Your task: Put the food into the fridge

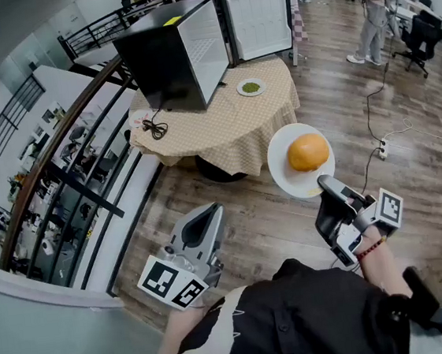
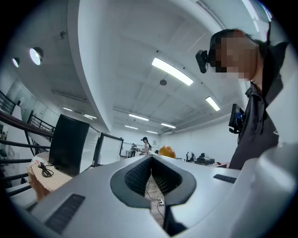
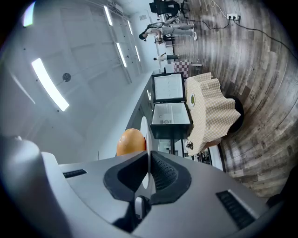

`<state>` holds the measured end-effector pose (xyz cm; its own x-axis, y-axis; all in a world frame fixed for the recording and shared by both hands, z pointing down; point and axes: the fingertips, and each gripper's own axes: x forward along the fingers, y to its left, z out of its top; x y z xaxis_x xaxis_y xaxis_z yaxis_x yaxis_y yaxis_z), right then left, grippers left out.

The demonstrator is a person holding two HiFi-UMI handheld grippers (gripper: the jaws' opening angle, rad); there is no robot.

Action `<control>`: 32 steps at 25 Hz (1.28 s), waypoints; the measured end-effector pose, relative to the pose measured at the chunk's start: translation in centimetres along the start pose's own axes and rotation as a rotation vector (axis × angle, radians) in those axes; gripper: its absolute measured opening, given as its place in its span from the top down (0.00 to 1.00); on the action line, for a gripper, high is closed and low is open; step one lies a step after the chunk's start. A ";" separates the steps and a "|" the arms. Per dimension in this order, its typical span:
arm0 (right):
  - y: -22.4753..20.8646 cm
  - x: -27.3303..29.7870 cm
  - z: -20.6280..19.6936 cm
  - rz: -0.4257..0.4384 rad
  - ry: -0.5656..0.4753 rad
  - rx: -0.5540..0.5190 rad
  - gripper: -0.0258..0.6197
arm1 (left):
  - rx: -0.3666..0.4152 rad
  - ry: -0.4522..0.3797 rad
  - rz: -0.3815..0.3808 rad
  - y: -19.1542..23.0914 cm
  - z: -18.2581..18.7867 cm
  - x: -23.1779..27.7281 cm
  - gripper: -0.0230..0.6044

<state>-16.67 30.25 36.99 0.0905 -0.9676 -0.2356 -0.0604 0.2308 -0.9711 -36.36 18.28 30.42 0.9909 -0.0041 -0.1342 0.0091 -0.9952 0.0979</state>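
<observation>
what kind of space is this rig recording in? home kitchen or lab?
Probably an open-plan office or lab floor, not a home: office chairs at the far side, a black railing overlooking a lower level, and a mini fridge staged on a cloth-covered round table.

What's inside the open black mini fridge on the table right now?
Only white walls and a shelf show inside the black mini fridge; no food is visible. Its side wall hides the rest.

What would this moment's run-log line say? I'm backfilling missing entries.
right gripper: jaws shut on plate bearing orange food | left gripper: shut, empty | fridge: on table, door open | green dish: on table
</observation>
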 end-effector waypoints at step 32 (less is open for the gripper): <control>-2.6 1.2 -5.2 -0.086 -0.105 -0.047 0.92 | -0.042 0.068 -0.032 5.8 -2.0 -3.2 0.94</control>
<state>-21.56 27.96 39.41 0.2009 -0.9670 -0.1566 -0.0941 0.1401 -0.9857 -39.18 12.74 33.43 0.9968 0.0357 -0.0708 0.0451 -0.9897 0.1358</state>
